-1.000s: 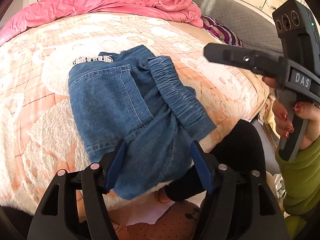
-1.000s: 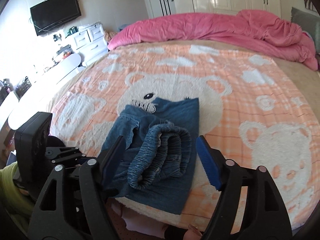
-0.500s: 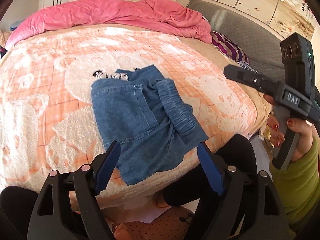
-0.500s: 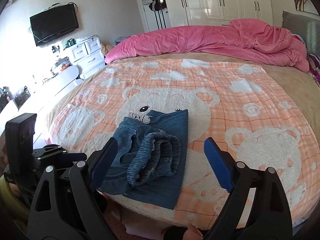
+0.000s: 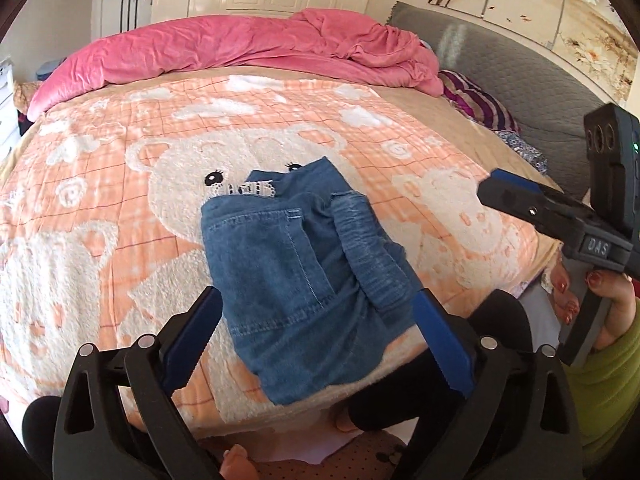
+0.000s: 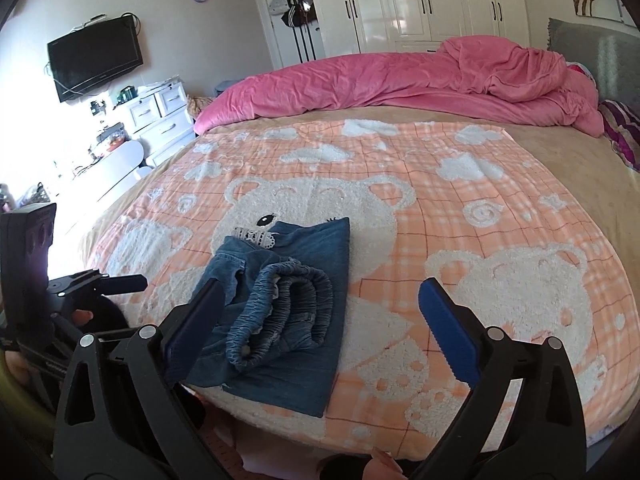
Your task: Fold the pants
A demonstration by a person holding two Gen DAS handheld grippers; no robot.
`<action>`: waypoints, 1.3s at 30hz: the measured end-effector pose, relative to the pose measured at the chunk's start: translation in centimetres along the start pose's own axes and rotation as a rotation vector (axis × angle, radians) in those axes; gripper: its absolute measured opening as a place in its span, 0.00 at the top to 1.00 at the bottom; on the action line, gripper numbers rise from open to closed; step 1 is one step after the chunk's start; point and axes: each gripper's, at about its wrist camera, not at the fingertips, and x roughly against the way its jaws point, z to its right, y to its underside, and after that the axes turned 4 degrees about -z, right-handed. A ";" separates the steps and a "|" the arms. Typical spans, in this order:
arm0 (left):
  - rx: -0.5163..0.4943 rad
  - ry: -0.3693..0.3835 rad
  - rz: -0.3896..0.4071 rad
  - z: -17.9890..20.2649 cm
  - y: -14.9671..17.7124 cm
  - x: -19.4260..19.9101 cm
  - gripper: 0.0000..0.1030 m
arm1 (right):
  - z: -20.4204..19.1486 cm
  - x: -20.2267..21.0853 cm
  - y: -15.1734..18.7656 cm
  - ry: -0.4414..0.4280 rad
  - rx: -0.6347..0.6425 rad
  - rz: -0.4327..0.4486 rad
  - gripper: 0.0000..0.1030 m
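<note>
Both my tongs are off the cloth now. Left tongs [image 5: 316,332]: jaws spread wide, just been opening, nothing between the pads; they hang above the near edge of the bed, angled down at the pants [image 5: 308,280]. The blue pads [image 5: 192,340] frame the denim w/o touching it. Right tongs [image 6: 316,324]: same, jaws wide apart, just been opening, not clamped on anything, tilted down toward the bed from the near side.

In the left view my right hand [image 5: 600,304] wraps the handle of the other tongs at the frame's right edge, green sleeve [image 5: 600,400] below it, its fingers pointing left over the blanket [image 5: 120,200]. In the right view the left tongs' body shows far left, low, just off the bed edge.

Pants lie folded in a compact stack at the near edge of the bed, on the peach bear-print blanket, over the big bear's face. Elastic waistband [image 6: 280,312] is bunched in a roll on top, toward the near end; lace trim [image 6: 256,236] pokes out at the far end. Near edge of the stack hangs a bit over the mattress edge. Pink duvet [image 6: 400,80] is heaped along the far side, well apart from the pants.
</note>
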 end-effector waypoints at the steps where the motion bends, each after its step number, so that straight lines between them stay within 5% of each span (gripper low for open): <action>1: 0.008 -0.004 -0.002 -0.2 -0.1 -0.3 0.06 | 0.1 -0.2 0.0 0.000 -0.002 -0.004 0.10; 19: 0.144 -0.053 -0.073 -4.6 0.0 -4.8 0.05 | 1.1 -5.2 0.2 0.008 0.000 -0.098 0.10; 36: 0.172 -0.062 -0.071 -6.2 0.6 -7.1 0.05 | 1.5 -9.2 1.9 0.022 -0.021 -0.188 0.10; 39: 0.171 -0.053 -0.069 -6.5 0.8 -8.0 0.05 | 1.4 -10.2 2.2 0.001 -0.022 -0.211 0.19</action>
